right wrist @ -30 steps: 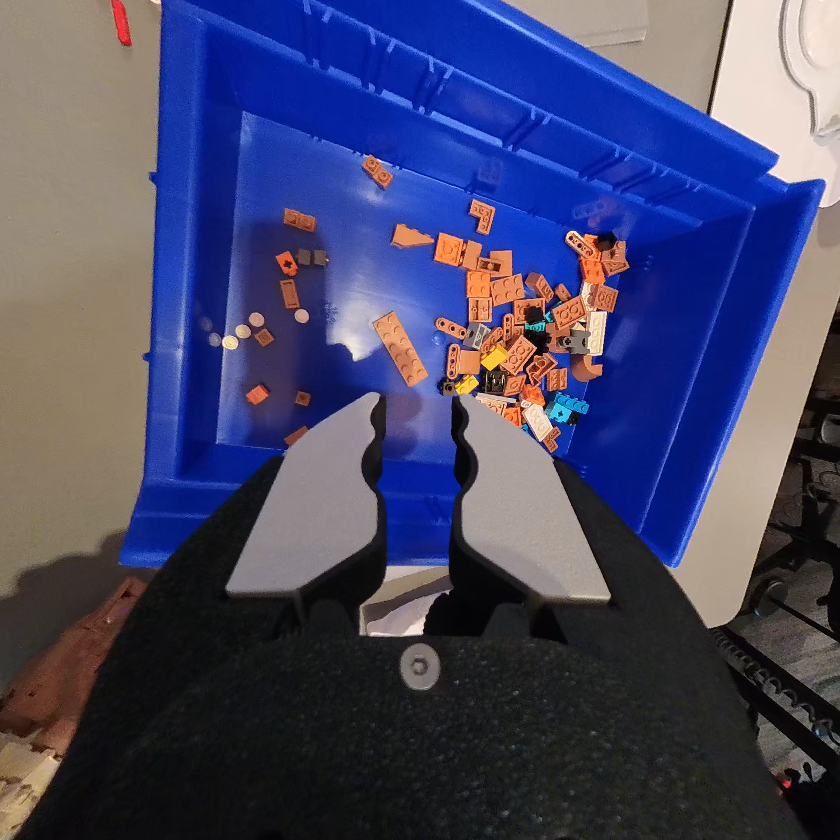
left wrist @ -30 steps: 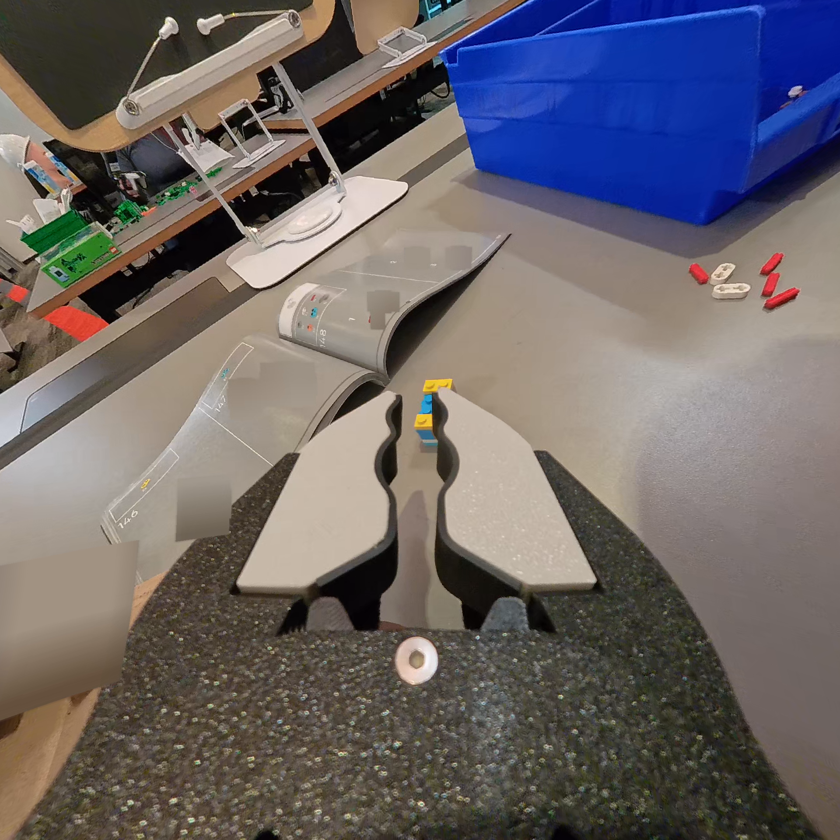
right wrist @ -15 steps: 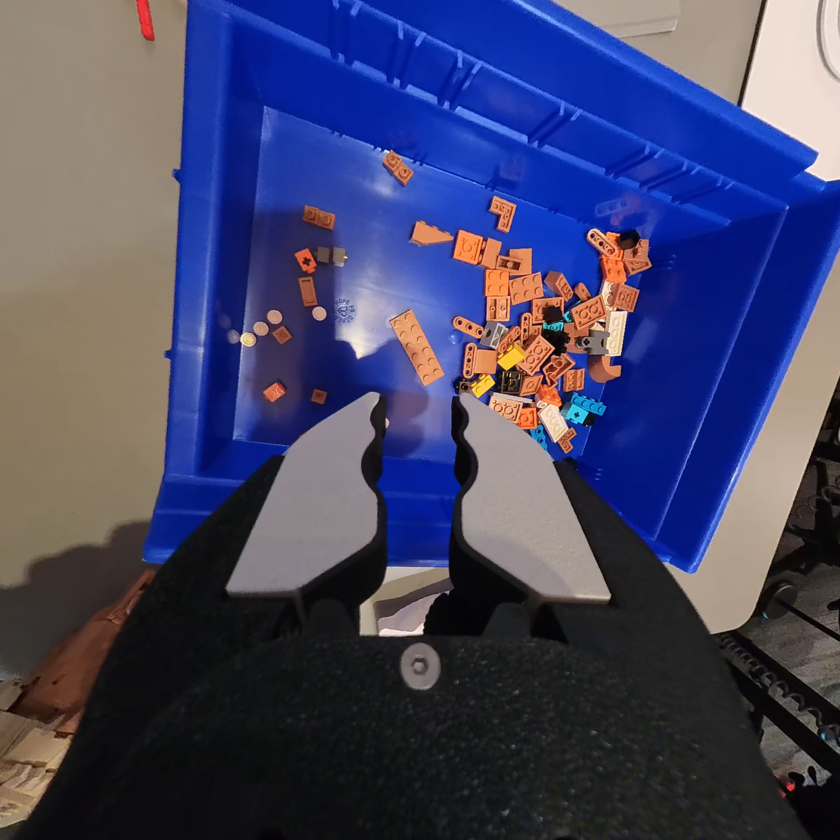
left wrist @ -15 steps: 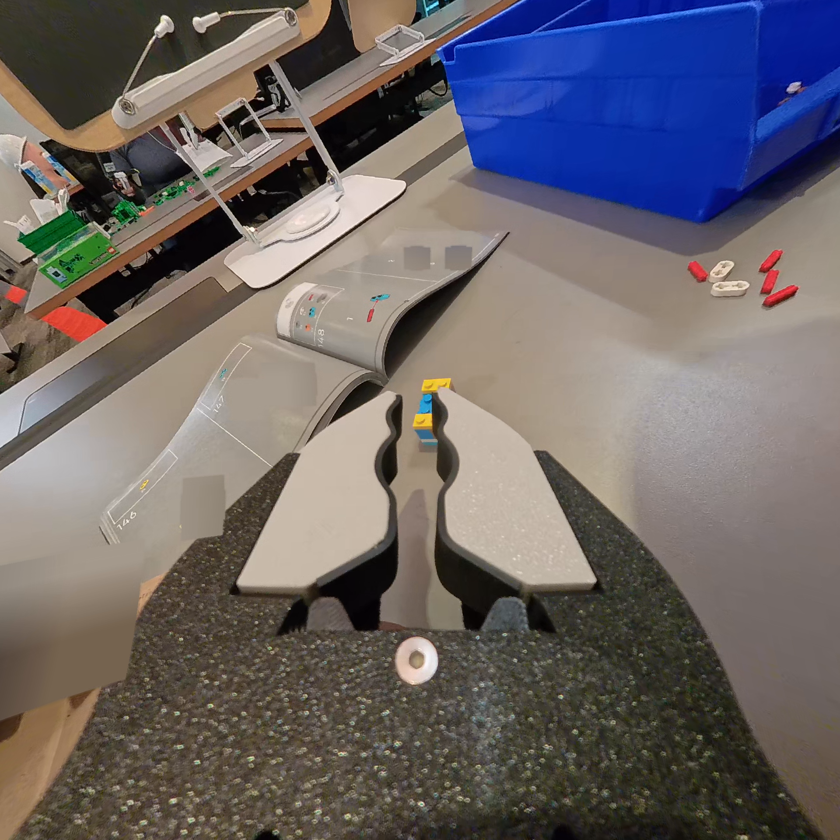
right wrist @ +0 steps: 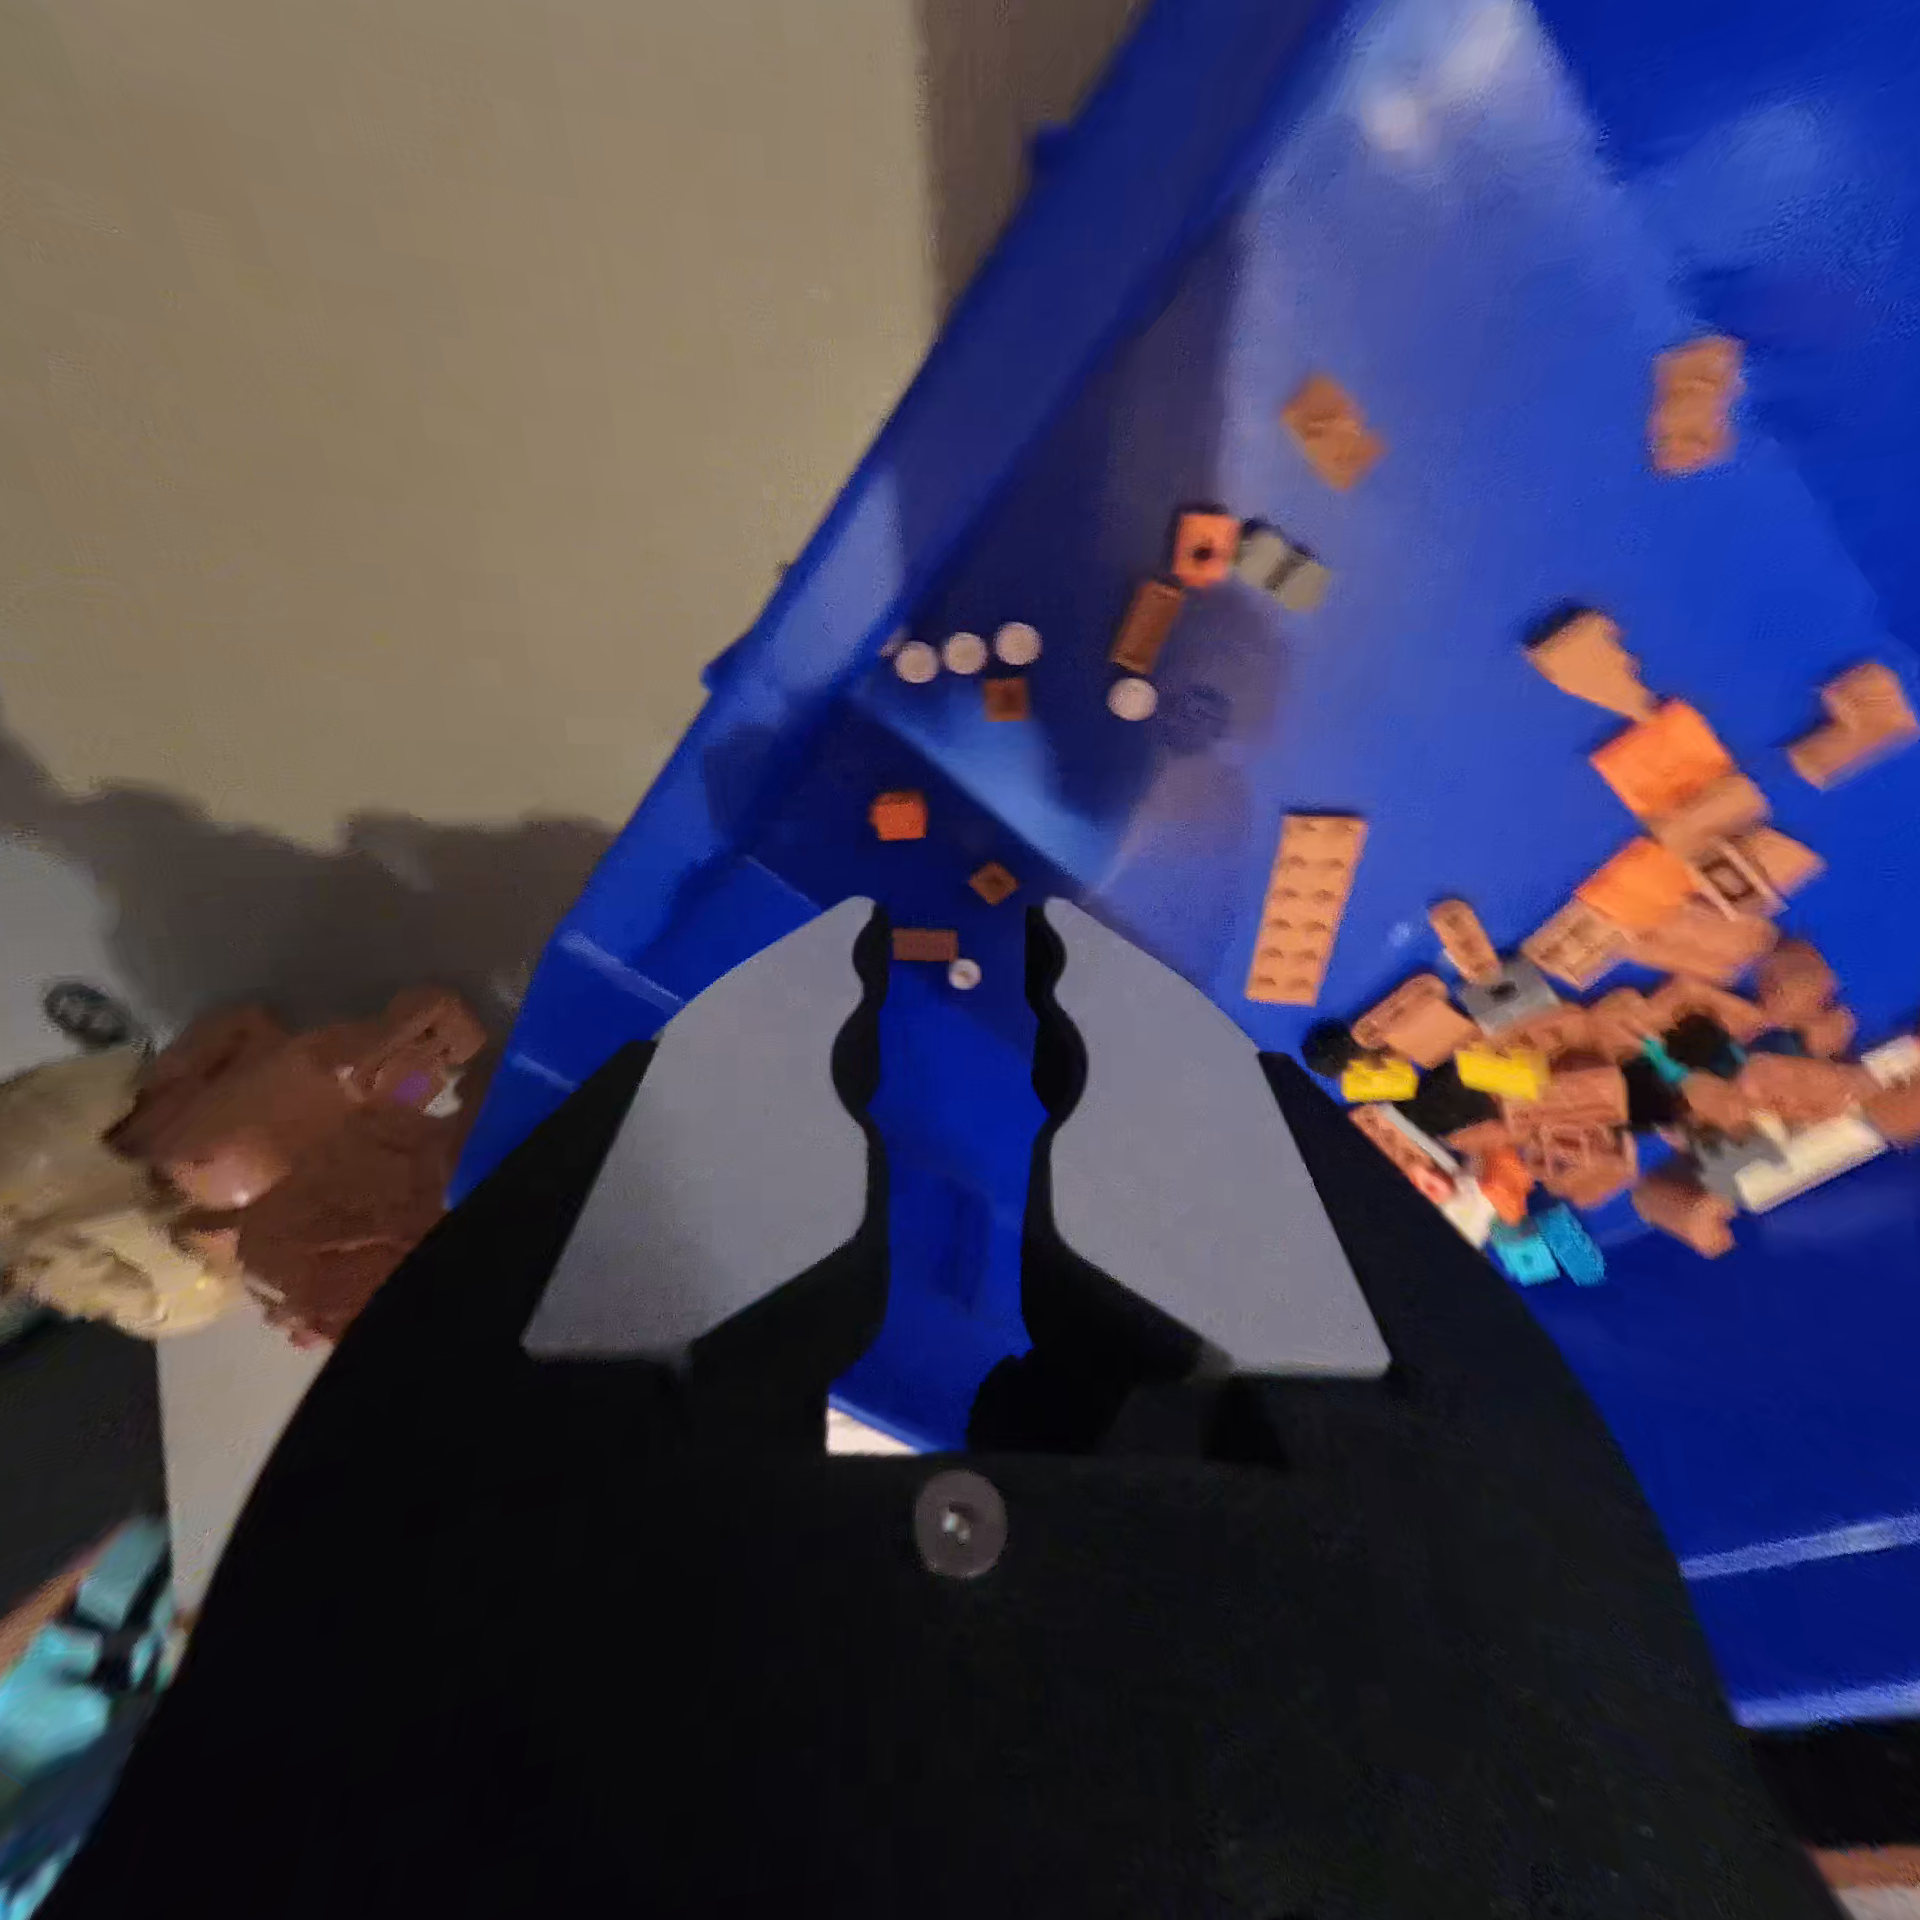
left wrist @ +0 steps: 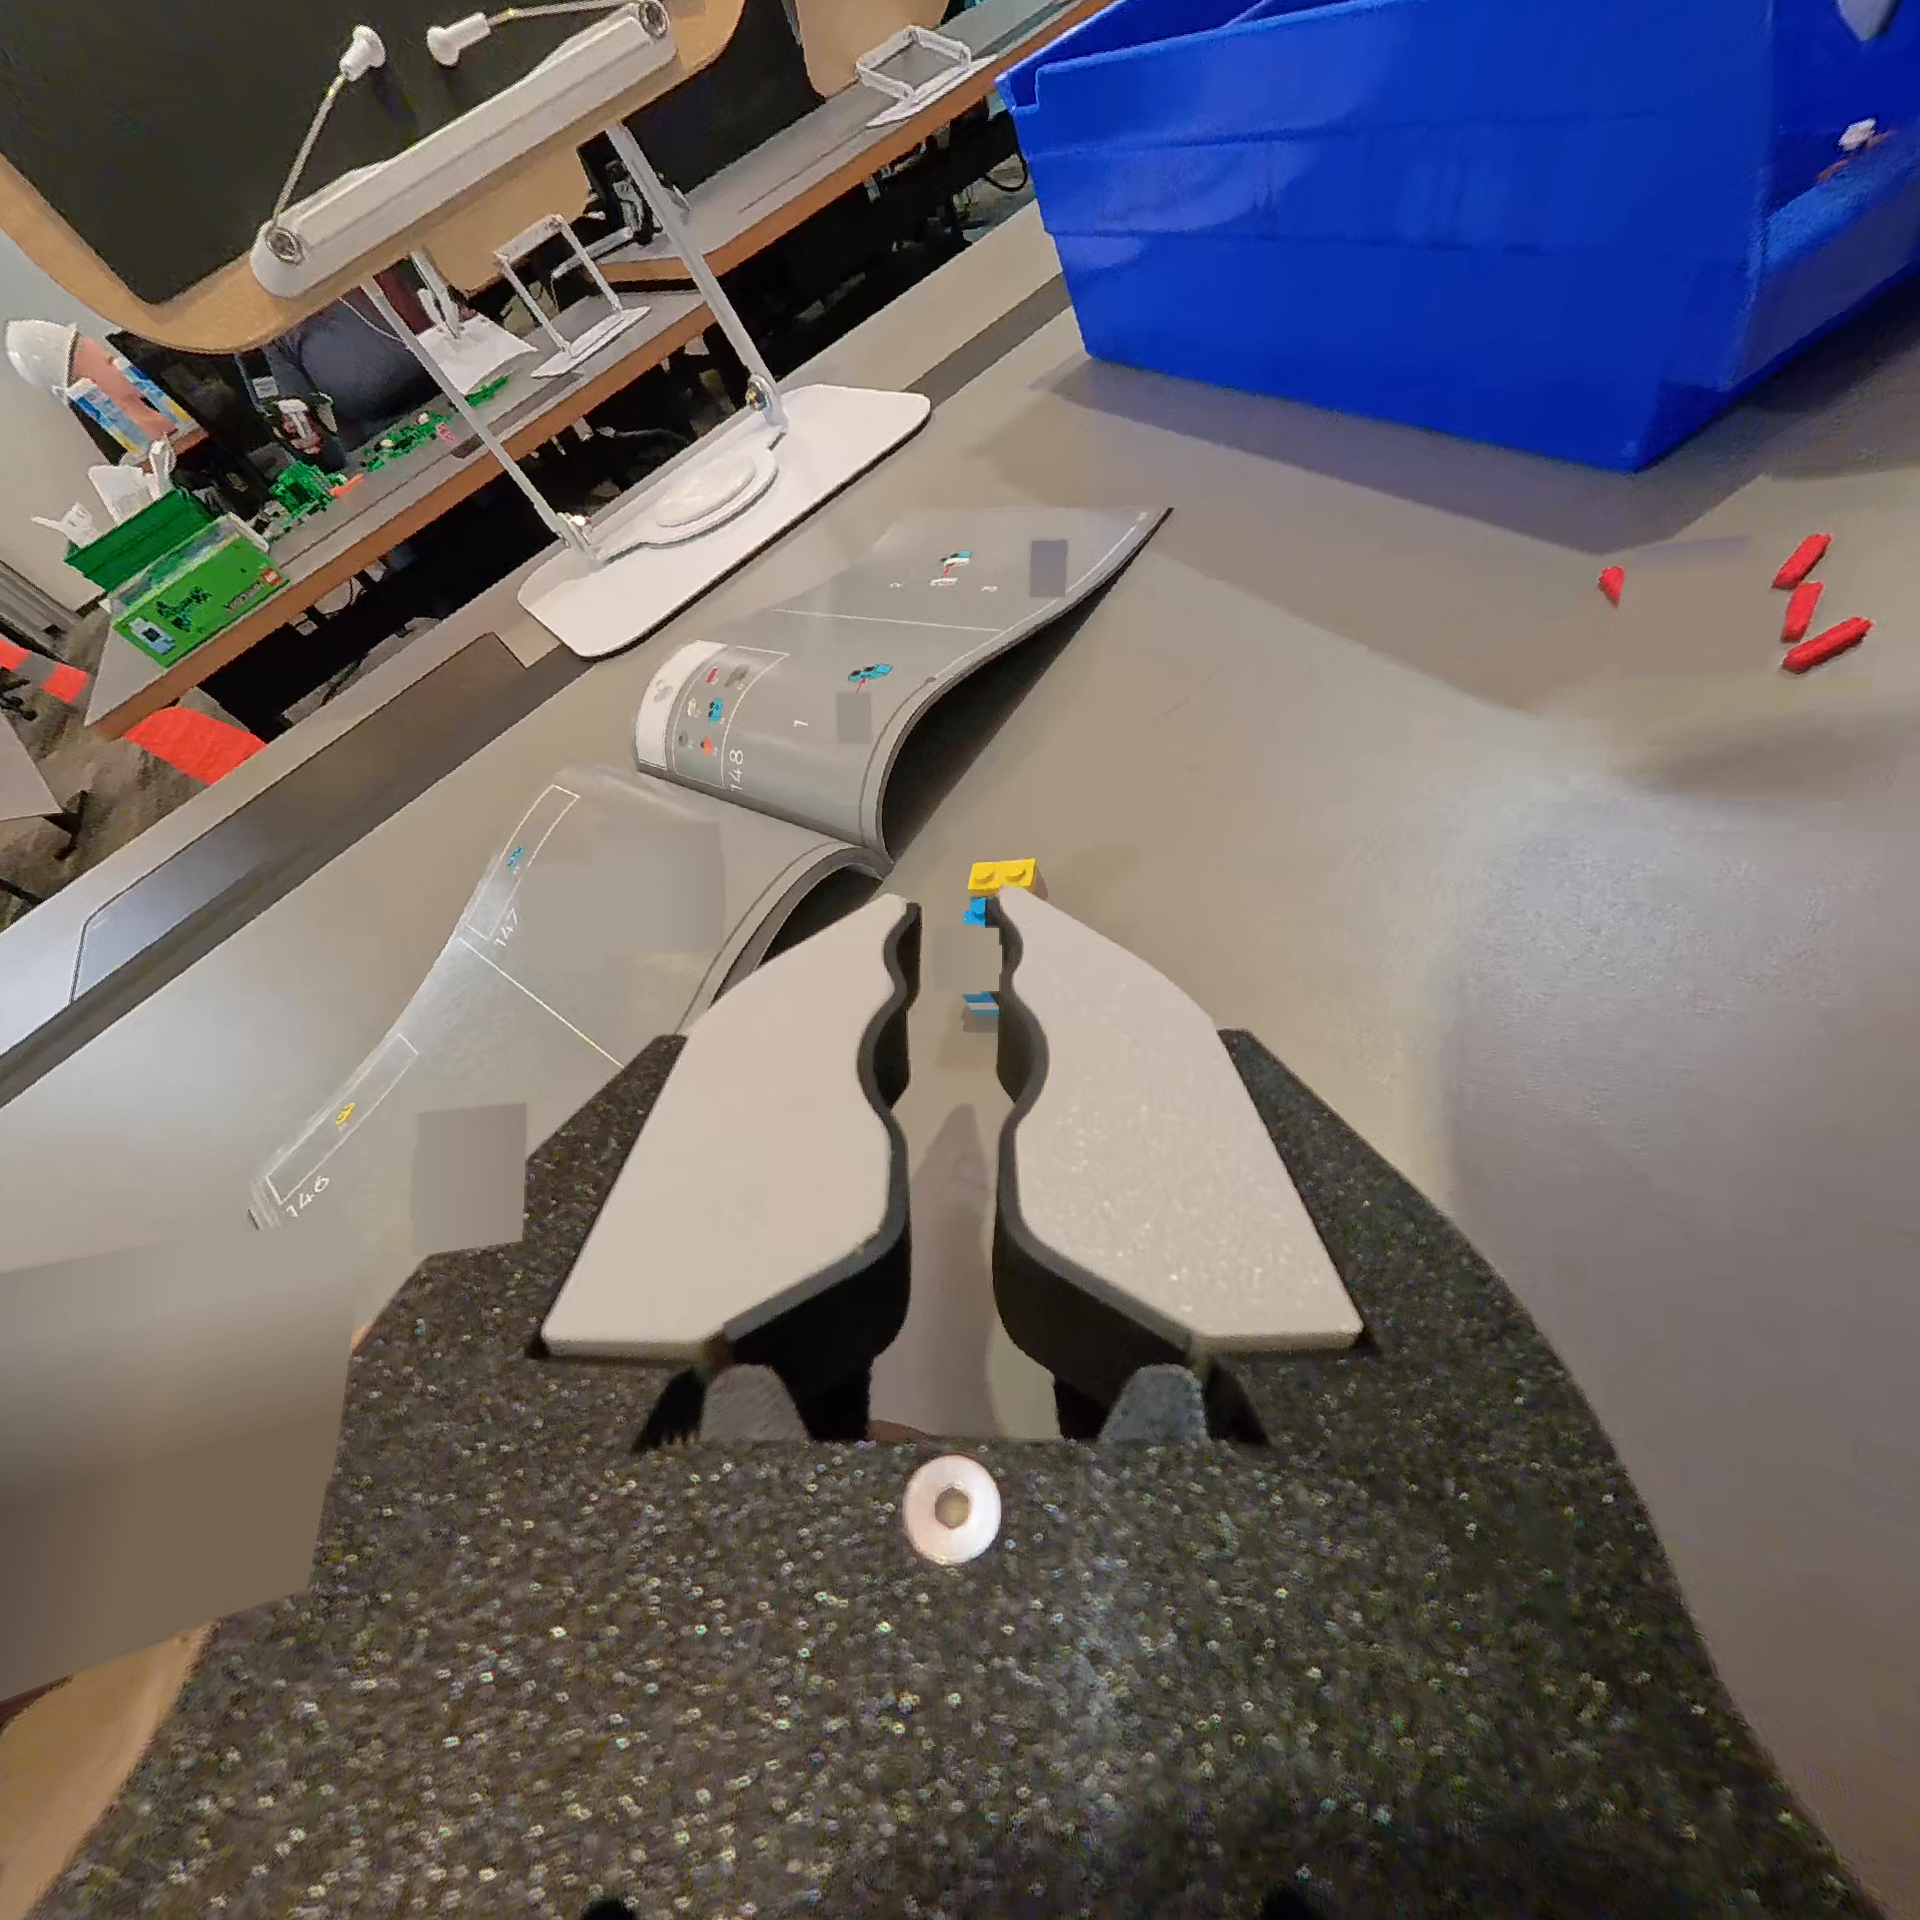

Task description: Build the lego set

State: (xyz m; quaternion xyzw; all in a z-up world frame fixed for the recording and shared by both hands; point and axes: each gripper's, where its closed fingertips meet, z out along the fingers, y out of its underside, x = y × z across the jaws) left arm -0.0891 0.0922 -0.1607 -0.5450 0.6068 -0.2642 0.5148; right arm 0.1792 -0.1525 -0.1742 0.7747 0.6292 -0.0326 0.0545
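Flanking bin (left wrist: 1455,229): booklet (left wrist: 894,665), red pieces (left wrist: 1808,613).

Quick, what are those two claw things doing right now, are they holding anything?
Left gripper: jaws slightly apart, empty, over a small yellow and blue lego piece on the table.
Right gripper: open, empty, over the blue bin of bricks.
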